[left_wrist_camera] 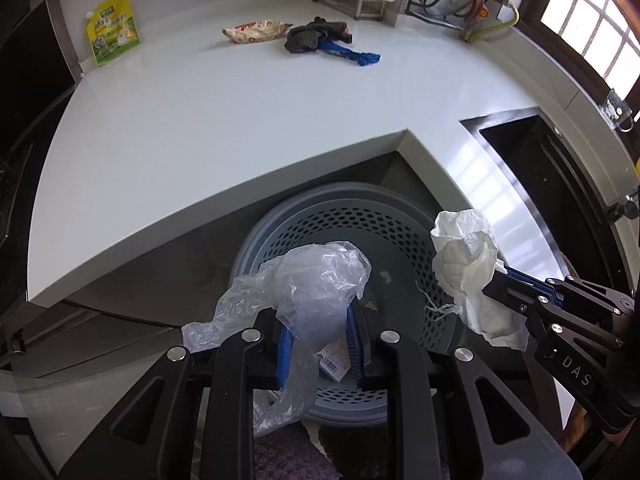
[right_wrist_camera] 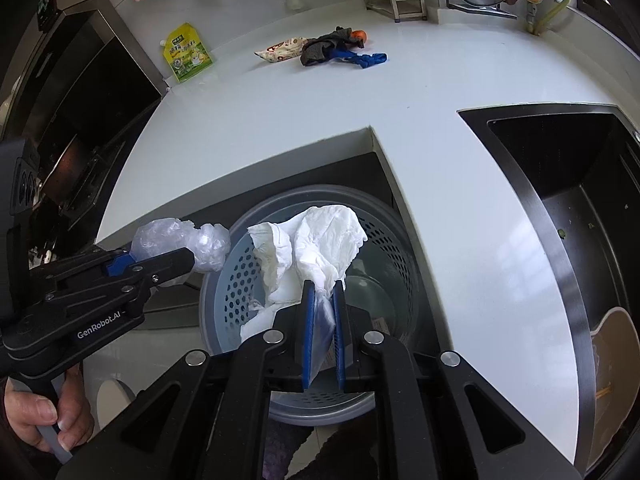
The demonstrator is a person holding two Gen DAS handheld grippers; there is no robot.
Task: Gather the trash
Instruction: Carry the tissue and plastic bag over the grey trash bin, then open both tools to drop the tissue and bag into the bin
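Over bin: crumpled clear plastic bag, crumpled white paper tissue
Left gripper: clamped tight on the bag
Right gripper: closed on the tissue
Below: round grey perforated bin
Far white counter: snack wrapper, yellow pouch

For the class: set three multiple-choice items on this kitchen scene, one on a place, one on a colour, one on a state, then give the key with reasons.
1. Where is the perforated bin?
A. on the countertop
B. on the floor below the countertop's inner corner
C. in the sink

2. What colour is the pouch by the wall?
A. yellow-green
B. red
C. black

3. What does the right gripper hold?
A. nothing
B. clear plastic bag
C. crumpled white tissue

Key: 1 B, the countertop edge stands over it. 2 A, its print shows yellow-green. 3 C, the blue pads pinch the tissue; the left gripper pinches the plastic bag.
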